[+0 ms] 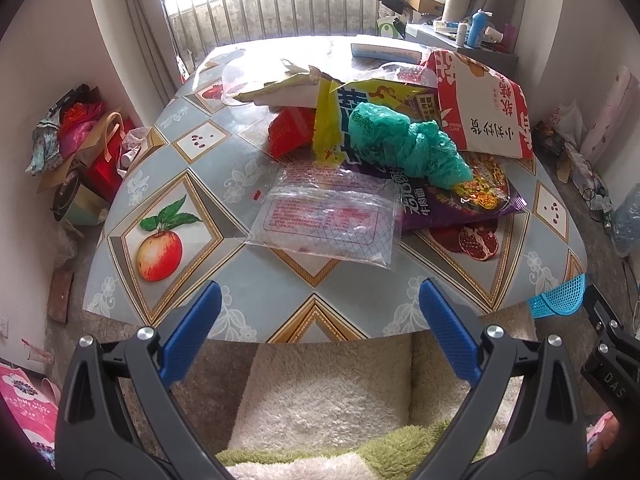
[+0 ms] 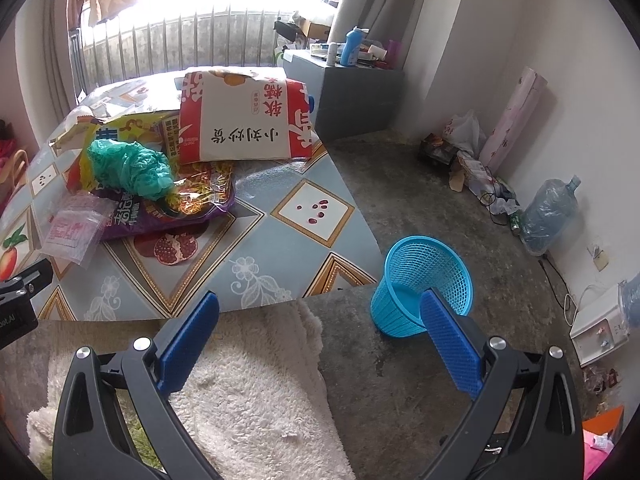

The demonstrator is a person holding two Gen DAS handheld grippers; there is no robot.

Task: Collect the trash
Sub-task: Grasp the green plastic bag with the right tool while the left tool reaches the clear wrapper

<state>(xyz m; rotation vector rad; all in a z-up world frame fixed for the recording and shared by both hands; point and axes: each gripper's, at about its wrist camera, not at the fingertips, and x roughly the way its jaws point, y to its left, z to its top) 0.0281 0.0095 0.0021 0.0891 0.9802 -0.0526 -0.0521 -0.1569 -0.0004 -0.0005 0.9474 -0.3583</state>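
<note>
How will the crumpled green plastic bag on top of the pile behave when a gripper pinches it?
The green plastic bag is thin crumpled film, so it is probably floppy and light. It will likely squash flat in the grip and trail loose ends. Resting on the purple noodle wrapper, it may drag that along.

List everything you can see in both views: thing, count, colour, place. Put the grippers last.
table: 1, grey-blue fruit-print cloth, centre
clear plastic bag: 1, transparent with red print, nearest edge of the pile
purple noodle wrapper: 1, purple, under the green bag
green plastic bag: 1, teal green, crumpled on top of the pile
yellow snack bag: 1, yellow, middle of the pile
red-and-white paper bag: 1, red and white, far right of the pile
red wrapper: 1, red, behind the yellow bag
flat box: 1, white and blue, far table edge
basket: 1, blue mesh, on the floor right of the table
water jug: 1, bluish, by the right wall
fluffy rug: 1, cream, below the grippers
left gripper: 1, black with blue pads, open, holding nothing
right gripper: 1, same, open, holding nothing
</note>
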